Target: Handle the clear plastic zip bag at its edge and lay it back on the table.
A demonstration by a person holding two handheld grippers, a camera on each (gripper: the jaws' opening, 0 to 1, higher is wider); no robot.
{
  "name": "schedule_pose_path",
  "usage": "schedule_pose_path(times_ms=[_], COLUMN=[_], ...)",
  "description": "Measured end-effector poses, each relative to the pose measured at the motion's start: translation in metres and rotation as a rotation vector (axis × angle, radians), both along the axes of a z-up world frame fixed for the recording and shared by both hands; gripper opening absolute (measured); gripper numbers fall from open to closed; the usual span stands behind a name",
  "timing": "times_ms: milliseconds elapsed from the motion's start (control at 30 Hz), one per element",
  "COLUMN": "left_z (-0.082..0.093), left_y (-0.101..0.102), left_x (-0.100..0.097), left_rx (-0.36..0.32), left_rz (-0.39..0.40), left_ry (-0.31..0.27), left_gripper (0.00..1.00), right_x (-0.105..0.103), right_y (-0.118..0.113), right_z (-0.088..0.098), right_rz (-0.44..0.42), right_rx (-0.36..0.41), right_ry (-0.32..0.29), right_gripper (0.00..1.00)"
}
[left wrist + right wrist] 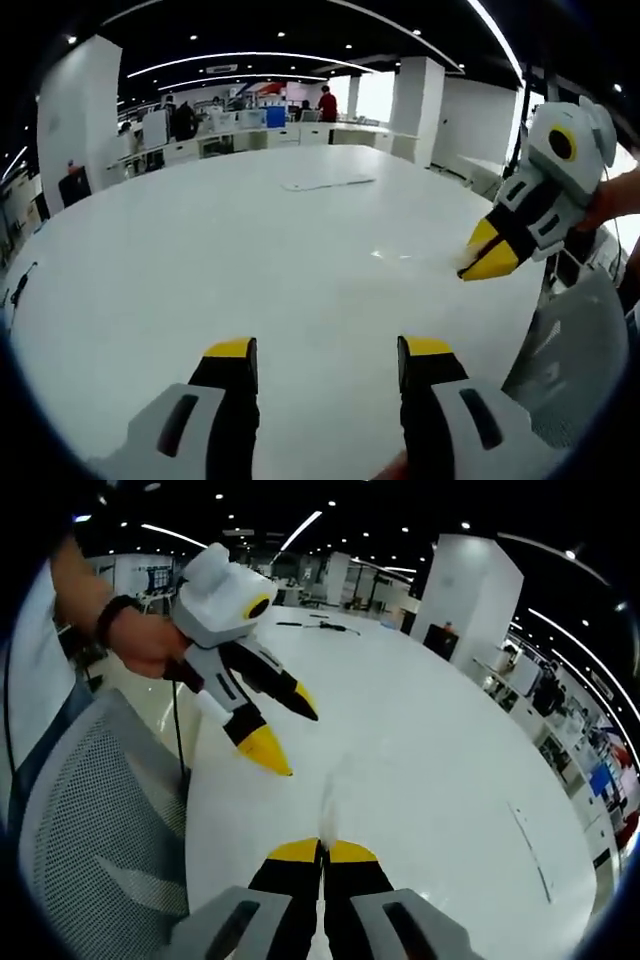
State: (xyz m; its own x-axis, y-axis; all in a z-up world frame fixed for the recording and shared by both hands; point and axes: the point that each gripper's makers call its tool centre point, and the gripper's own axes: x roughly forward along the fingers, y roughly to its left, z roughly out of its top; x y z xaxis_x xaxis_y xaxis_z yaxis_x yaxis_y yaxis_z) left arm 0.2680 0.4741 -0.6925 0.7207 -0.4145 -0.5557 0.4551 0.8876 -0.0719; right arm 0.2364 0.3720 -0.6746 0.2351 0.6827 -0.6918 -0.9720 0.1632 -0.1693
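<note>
Right gripper (324,852) pinching bag edge (328,800) — left gripper (328,350) spread, hovering above table (250,250)

The table (250,260) has a smooth, glossy white top that mirrors the ceiling lights. The chair (100,820) back is grey woven mesh, matt and rough. The left gripper (330,362) looks like matt grey plastic with yellow-tipped black jaws.

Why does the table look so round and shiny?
In the left gripper view the fisheye lens bulges the white table and ceiling lights glint off it near the right gripper. In the right gripper view the table curves away too, and the clear bag almost vanishes in glare.
</note>
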Motion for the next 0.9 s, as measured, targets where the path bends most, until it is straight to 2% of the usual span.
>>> schedule_pose_path(times_ms=[67,233,367,633,900], left_z=[0.002,0.006,0.01,0.01,0.013], left_y=[-0.003,-0.003,-0.005,-0.026,-0.041], left_x=[0.001,0.008,0.01,-0.001,-0.005], left_rx=[0.034,0.048,0.095,0.199,0.229], left_rz=[-0.027,-0.054,-0.106,-0.234,-0.324], left_ry=[-0.015,-0.039,-0.072,-0.104,-0.136], left_gripper=[0.56,0.55,0.54,0.55,0.49], right_x=[-0.003,-0.013,-0.02,-0.026,-0.026], right_y=[0.0,-0.002,-0.004,-0.006,-0.009], right_z=[-0.001,-0.007,-0.012,-0.017,-0.021], right_rz=[0.01,0.035,0.057,0.085,0.1], right_rx=[-0.005,-0.022,-0.04,-0.058,-0.069], right_ry=[0.003,0.026,0.045,0.07,0.086], right_gripper=[0.0,0.0,0.0,0.0,0.0])
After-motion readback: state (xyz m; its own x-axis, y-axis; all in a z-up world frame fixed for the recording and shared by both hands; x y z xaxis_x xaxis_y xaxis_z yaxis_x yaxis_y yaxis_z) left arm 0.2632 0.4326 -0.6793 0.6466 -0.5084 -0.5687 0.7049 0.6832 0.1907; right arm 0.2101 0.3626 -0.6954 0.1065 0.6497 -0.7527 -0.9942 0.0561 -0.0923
